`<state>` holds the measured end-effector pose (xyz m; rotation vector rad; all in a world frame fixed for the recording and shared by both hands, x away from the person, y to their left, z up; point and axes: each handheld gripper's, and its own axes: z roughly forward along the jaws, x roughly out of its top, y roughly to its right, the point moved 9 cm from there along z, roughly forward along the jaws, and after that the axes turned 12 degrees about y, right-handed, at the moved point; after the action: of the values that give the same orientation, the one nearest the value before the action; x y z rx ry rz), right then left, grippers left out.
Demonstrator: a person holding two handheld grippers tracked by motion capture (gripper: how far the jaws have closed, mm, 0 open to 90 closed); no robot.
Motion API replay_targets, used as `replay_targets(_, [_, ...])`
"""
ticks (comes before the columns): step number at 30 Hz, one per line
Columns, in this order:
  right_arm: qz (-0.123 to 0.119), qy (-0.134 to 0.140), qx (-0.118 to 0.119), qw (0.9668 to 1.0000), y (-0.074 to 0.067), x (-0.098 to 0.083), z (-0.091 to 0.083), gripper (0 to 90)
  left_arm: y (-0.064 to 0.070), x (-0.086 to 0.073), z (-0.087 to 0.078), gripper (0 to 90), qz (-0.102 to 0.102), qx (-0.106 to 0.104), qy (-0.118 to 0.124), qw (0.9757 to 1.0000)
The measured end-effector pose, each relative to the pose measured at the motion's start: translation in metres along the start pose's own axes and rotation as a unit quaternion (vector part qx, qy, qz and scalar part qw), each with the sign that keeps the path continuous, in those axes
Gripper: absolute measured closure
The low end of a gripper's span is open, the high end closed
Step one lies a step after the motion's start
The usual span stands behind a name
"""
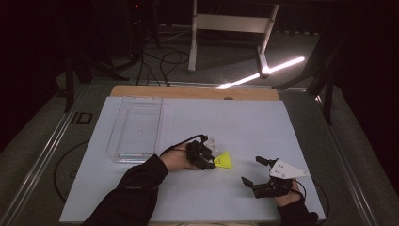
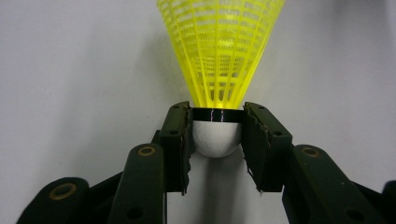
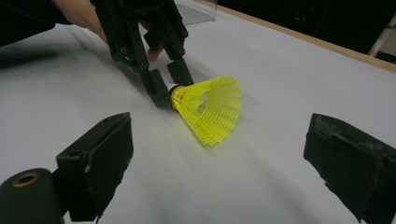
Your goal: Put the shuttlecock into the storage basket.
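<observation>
Left tongs (image 2: 217,140) clamped on the white cork nose of the yellow shuttlecock (image 2: 219,56), pads squeezing both sides just under the black band. Likely gripped there because the nose is the firm part and the mesh skirt would crush. Shuttlecock lies on its side on the white table sheet (image 1: 197,202), skirt pointing away from the hand. Right tongs (image 1: 257,172) spread wide, holding nothing, resting near the sheet's near edge, apparently waiting. Clear plastic box (image 1: 136,129) sits at the far left, probably the drop spot.
</observation>
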<state>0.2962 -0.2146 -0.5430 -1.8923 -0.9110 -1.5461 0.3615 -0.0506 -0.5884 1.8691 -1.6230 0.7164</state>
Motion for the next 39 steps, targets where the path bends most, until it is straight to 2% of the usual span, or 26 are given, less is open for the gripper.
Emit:
replay_targets(17, [-0.001,-0.001,0.000,1.0000,0.000,0.000,0.000,8.5,-0.001,0.001,0.001,65.4,0.003,-0.009,-0.019,0.9998])
replay_targets(22, [-0.001,-0.002,-0.001,1.0000,0.000,0.000,0.000,8.5,0.001,0.003,-0.002,65.5,0.004,-0.024,-0.023,0.9995])
replay_targets(28, [-0.002,-0.002,-0.008,1.0000,0.002,0.000,-0.001,9.3,0.002,0.010,-0.010,65.6,0.008,-0.028,-0.021,0.9994])
replay_targets(31, [0.004,-0.004,-0.011,0.9999,0.004,0.000,-0.002,9.3,0.001,0.016,-0.020,65.6,0.012,-0.029,-0.023,0.9992])
replay_targets(36, [0.005,0.014,-0.016,0.9998,0.007,0.004,-0.005,9.3,0.000,0.020,-0.032,65.6,0.015,-0.031,-0.026,0.9991])
replay_targets(39, [0.008,0.015,-0.015,0.9997,0.007,0.005,-0.005,9.3,0.001,0.021,-0.038,65.6,0.015,-0.036,-0.028,0.9988])
